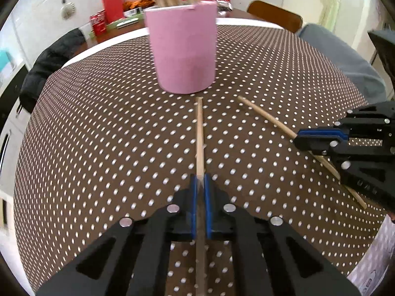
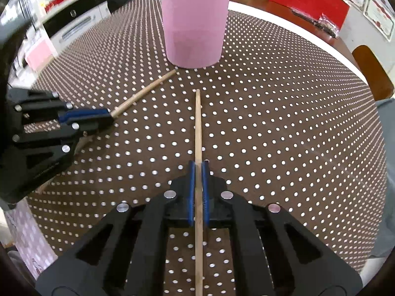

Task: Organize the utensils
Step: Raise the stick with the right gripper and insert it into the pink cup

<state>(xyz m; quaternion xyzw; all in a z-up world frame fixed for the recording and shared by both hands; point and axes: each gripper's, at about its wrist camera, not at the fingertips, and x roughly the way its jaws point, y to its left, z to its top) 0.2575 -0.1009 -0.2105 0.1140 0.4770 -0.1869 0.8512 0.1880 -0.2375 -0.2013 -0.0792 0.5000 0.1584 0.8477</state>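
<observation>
A pink cup [image 1: 184, 49] holding several wooden chopsticks stands on the brown dotted tablecloth [image 1: 111, 128]. My left gripper [image 1: 201, 181] is shut on a wooden chopstick [image 1: 199, 133] that points toward the cup's base. In the same view the right gripper [image 1: 297, 139] at the right edge grips a second chopstick [image 1: 266, 117]. From the right wrist, my right gripper [image 2: 198, 166] is shut on its chopstick [image 2: 198, 123], which points at the pink cup [image 2: 195, 22]. The left gripper [image 2: 109, 118] at the left clamps the other chopstick [image 2: 145, 90].
Red boxes [image 1: 113, 5] and clutter sit on the table beyond the cloth's white edge. A brown chair back [image 1: 274, 14] and a dark jacket [image 1: 49, 66] stand at the far side. A person's grey sleeve [image 1: 345, 59] lies at the right. Patterned paper [image 2: 24, 234] lies near the front edge.
</observation>
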